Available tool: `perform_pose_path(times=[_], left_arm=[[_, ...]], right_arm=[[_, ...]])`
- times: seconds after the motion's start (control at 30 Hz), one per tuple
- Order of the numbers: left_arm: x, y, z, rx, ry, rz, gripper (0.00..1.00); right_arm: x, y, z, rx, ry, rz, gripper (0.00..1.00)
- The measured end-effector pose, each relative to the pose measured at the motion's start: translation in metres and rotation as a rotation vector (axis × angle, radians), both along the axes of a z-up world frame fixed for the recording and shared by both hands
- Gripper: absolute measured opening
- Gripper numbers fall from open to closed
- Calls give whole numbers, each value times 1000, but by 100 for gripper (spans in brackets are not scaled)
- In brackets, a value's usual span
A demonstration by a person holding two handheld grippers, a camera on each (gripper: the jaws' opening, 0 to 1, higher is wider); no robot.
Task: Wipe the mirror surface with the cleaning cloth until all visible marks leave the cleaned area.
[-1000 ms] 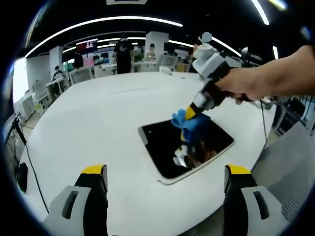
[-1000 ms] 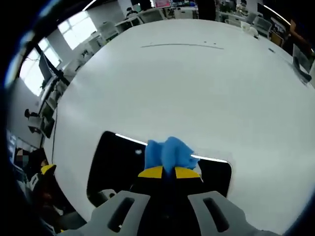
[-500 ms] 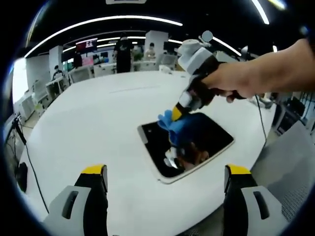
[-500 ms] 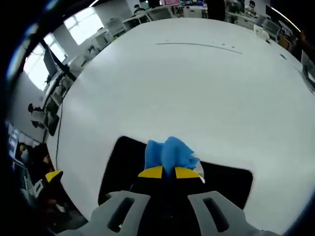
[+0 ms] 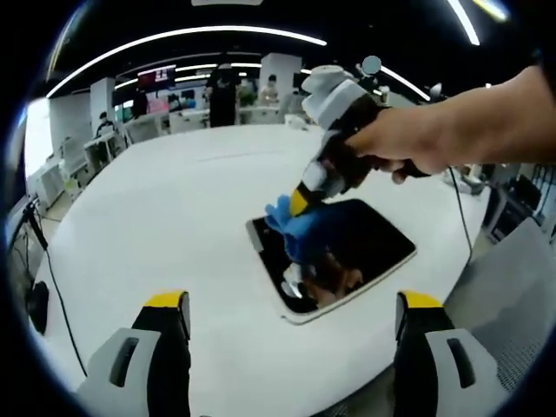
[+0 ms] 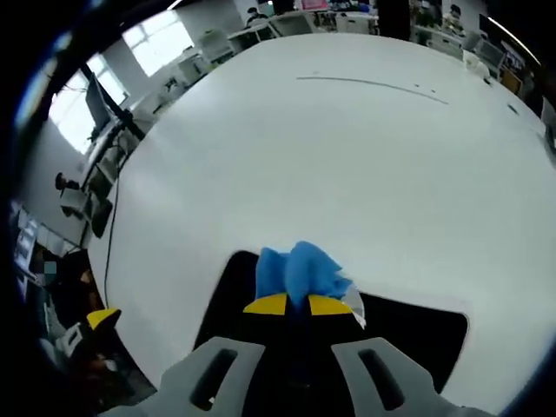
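Observation:
A dark rectangular mirror (image 5: pixel 365 243) with a pale rim lies flat on the round white table (image 5: pixel 156 217). In the left gripper view the right gripper (image 5: pixel 300 204), held by a person's hand (image 5: pixel 408 143), presses a blue cleaning cloth (image 5: pixel 291 228) onto the mirror's left part. The right gripper view looks down on the same cloth (image 6: pixel 297 271), pinched between the yellow-tipped jaws of my right gripper (image 6: pixel 298 306) over the mirror (image 6: pixel 230 300). My left gripper (image 5: pixel 291 308) hangs open near the table's front edge, short of the mirror, with nothing between its jaws.
Desks, chairs and several people stand in the office behind the table (image 5: pixel 217 91). A cable (image 5: pixel 56 295) hangs off the table's left side. The table top (image 6: pixel 347 156) stretches wide and white beyond the mirror.
The right gripper has slid the blue cloth leftward across the mirror, from its middle towards its left end. The left gripper has stayed where it was.

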State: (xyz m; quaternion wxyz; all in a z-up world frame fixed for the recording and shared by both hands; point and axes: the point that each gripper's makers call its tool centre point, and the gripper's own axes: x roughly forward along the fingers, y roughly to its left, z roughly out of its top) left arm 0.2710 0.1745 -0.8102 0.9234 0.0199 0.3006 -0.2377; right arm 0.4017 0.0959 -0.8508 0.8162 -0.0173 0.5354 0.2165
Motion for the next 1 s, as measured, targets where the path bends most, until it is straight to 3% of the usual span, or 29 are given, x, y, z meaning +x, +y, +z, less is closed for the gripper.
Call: perform_pose_path(times=[0.37, 0.73, 1.0], left_arm=[[-1, -1, 0, -5, 5, -2, 99], [-1, 0, -1, 3, 8, 0, 99], [-2, 0, -2, 5, 12, 0, 99]], right_arm=[[2, 33, 0, -4, -13, 74, 1], [8, 49, -2, -36, -16, 128, 2], [5, 48, 0, -23, -12, 142, 1]])
